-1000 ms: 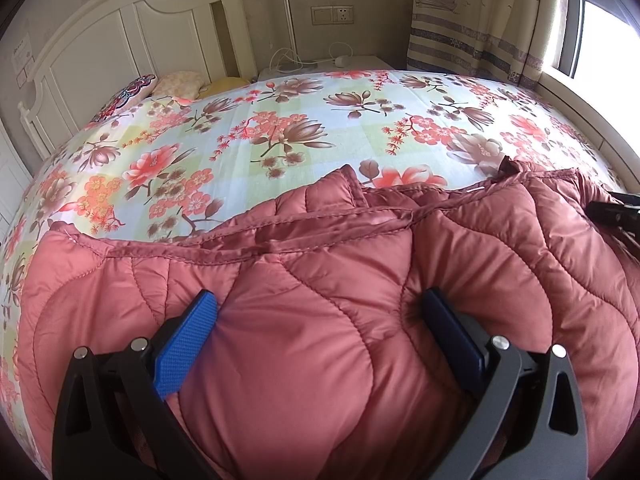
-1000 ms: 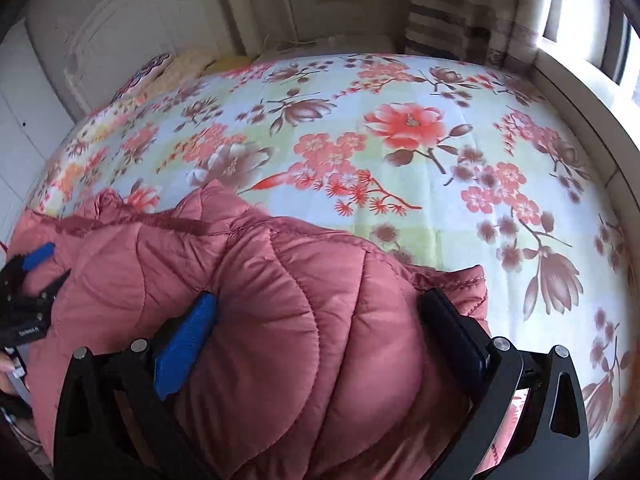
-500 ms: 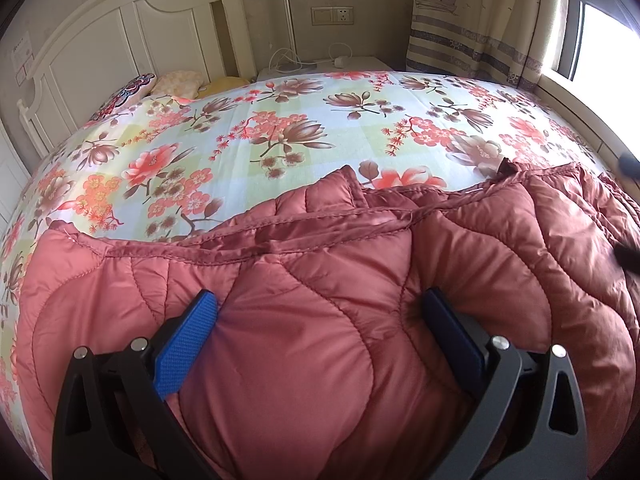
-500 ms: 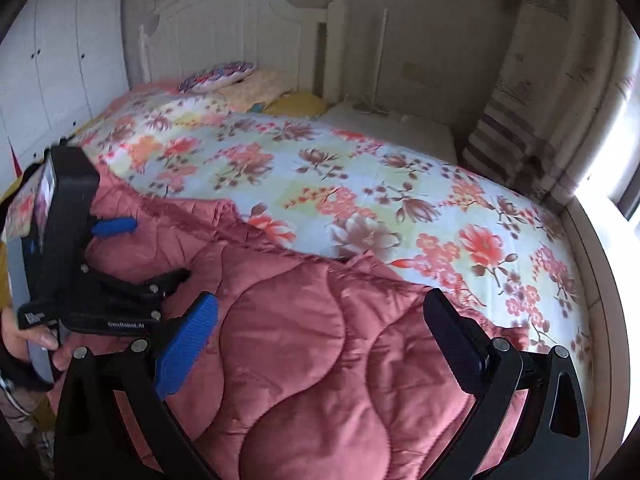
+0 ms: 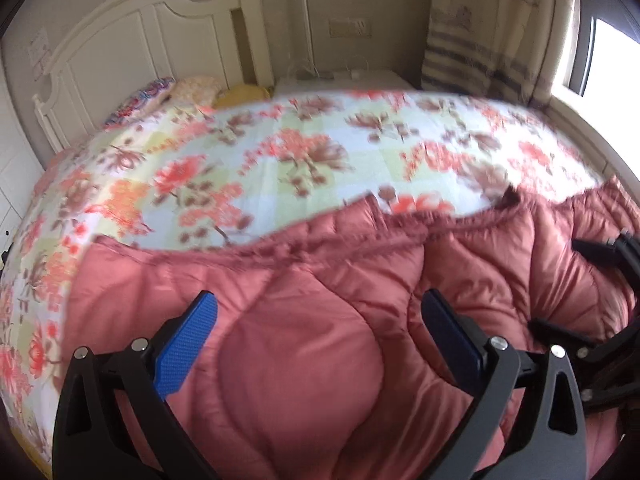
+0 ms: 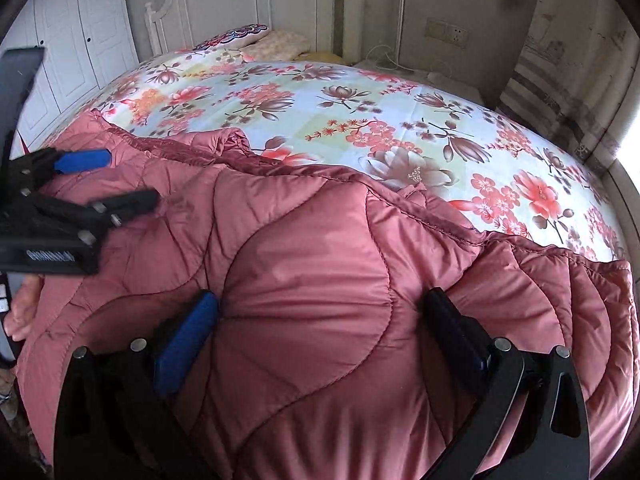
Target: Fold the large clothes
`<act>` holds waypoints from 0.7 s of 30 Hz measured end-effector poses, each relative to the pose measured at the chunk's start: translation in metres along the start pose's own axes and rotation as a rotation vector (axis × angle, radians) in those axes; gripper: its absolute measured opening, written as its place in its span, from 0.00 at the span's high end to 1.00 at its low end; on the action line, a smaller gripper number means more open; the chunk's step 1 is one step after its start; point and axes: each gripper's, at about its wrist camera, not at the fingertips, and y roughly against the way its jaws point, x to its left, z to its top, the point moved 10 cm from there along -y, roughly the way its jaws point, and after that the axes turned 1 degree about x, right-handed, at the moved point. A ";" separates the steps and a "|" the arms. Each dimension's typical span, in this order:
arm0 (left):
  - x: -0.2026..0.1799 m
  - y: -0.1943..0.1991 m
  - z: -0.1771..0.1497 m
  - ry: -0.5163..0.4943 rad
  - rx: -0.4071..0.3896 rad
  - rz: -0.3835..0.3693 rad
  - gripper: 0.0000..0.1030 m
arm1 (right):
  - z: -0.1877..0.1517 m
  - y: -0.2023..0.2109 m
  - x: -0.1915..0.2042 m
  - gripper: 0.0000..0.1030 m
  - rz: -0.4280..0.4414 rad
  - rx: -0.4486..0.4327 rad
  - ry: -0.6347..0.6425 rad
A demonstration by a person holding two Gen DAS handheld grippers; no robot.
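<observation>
A sheen is shown by the quilted pink jacket [image 6: 304, 280], whose smooth, slightly glossy cloth is stitched in wavy lines and puffed between them. The bed sheet [image 6: 352, 92] is seen as matt printed cloth with flowers. The left tongs [image 5: 316, 332] and right tongs [image 6: 320, 324] are made of matt black plastic with small bright metal rivets; a blue textured pad [image 5: 186, 346] is carried on one finger. The headboard [image 5: 132, 48] looks like white painted wood

Quilted pink padded coat [image 6: 312, 280]: wavy stitching, puffy, bunched in rumpled folds, lying across the near end of the floral-sheeted bed [image 6: 320, 96].
</observation>
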 end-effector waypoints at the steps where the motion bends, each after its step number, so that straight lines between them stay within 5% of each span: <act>1: 0.007 0.007 0.006 0.011 -0.021 0.006 0.02 | 0.000 0.000 0.000 0.04 0.000 -0.001 -0.001; 6: 0.061 0.024 0.028 0.091 -0.075 0.097 0.02 | 0.000 0.001 0.000 0.04 0.000 0.000 -0.001; 10: 0.094 -0.031 -0.010 0.168 0.104 0.111 0.02 | 0.000 0.001 0.000 0.04 0.003 -0.001 -0.003; 13: 0.093 -0.046 -0.019 0.217 0.129 0.050 0.02 | 0.000 0.001 0.001 0.04 0.006 -0.002 -0.006; 21: 0.078 -0.043 -0.017 0.191 0.146 0.069 0.02 | 0.001 0.000 0.001 0.04 0.007 -0.002 -0.009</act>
